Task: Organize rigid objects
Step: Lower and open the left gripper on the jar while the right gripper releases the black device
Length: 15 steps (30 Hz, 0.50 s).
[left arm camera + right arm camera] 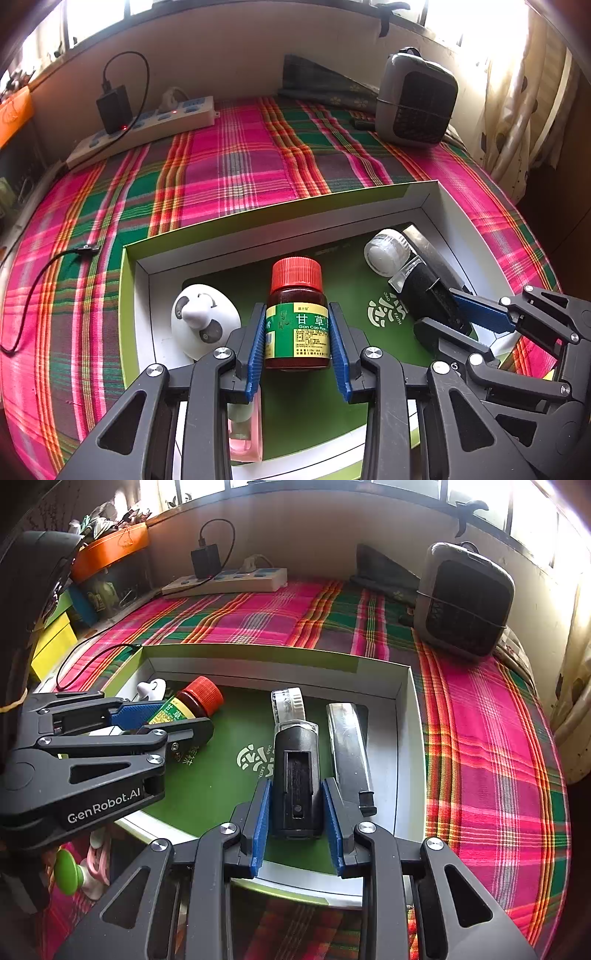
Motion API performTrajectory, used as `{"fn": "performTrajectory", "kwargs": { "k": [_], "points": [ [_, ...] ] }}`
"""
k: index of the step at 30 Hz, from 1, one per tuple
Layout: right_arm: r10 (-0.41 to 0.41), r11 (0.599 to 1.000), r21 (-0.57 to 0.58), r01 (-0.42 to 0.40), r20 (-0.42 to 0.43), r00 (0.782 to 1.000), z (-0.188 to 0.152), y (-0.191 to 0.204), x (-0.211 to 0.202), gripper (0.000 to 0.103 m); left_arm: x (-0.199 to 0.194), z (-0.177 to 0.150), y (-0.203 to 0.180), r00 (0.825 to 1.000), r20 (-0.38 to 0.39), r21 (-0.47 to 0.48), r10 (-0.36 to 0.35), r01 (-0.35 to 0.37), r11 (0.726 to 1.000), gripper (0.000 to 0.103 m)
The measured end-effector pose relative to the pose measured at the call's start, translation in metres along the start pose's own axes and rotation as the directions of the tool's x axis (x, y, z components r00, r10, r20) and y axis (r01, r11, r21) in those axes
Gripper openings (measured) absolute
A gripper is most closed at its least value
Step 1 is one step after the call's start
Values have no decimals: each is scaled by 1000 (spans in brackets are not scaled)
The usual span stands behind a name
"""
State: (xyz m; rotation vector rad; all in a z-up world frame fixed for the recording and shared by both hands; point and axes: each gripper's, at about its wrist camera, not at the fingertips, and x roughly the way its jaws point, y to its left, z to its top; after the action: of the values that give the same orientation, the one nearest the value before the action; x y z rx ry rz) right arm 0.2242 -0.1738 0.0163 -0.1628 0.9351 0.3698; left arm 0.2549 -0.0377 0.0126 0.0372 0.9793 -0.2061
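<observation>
Presently both grippers sit over the shallow green-and-white box point(424, 206) on the plaid cloth point(229, 162). Left gripper point(297, 345): blue pads pressed on either side of the brown medicine bottle point(297, 325), red cap pointing away, green label up; the bottle lies low over the box's green floor, whether touching it or just above cannot be told. Just left of it, a white rounded figure with grey patches point(203, 321) lies against the box's left wall. Right gripper point(297, 825): pads closed narrow on a black cylindrical device point(297, 775) with a recessed slot on top and a clear end; it lies lengthwise on the box floor near the right side. A clear ribbed-cap jar point(288, 703) sits touching its far end. A shiny metal bar point(347, 749) lies just beside the device, along the right wall. Outside the box: grey fan heater point(465, 602) at far right, white power strip point(229, 581) with a black adapter point(205, 561) along the back wall, black cable point(40, 280) trailing on the cloth at left. Pink bottle point(245, 439) under the left gripper, partly hidden.
</observation>
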Motion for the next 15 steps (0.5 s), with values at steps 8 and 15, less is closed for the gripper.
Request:
{"fn": "performTrajectory", "kwargs": {
  "k": [8, 15],
  "points": [
    [5, 1000, 4, -5, 8, 1000, -1, 1, -2, 29, -1, -1, -2, 1000, -2, 5, 11, -11, 1000, 33],
    [2, 1000, 8, -2, 23, 1000, -2, 1, -6, 32, -7, -3, -4, 1000, -3, 9, 5, -5, 1000, 40]
  ]
}}
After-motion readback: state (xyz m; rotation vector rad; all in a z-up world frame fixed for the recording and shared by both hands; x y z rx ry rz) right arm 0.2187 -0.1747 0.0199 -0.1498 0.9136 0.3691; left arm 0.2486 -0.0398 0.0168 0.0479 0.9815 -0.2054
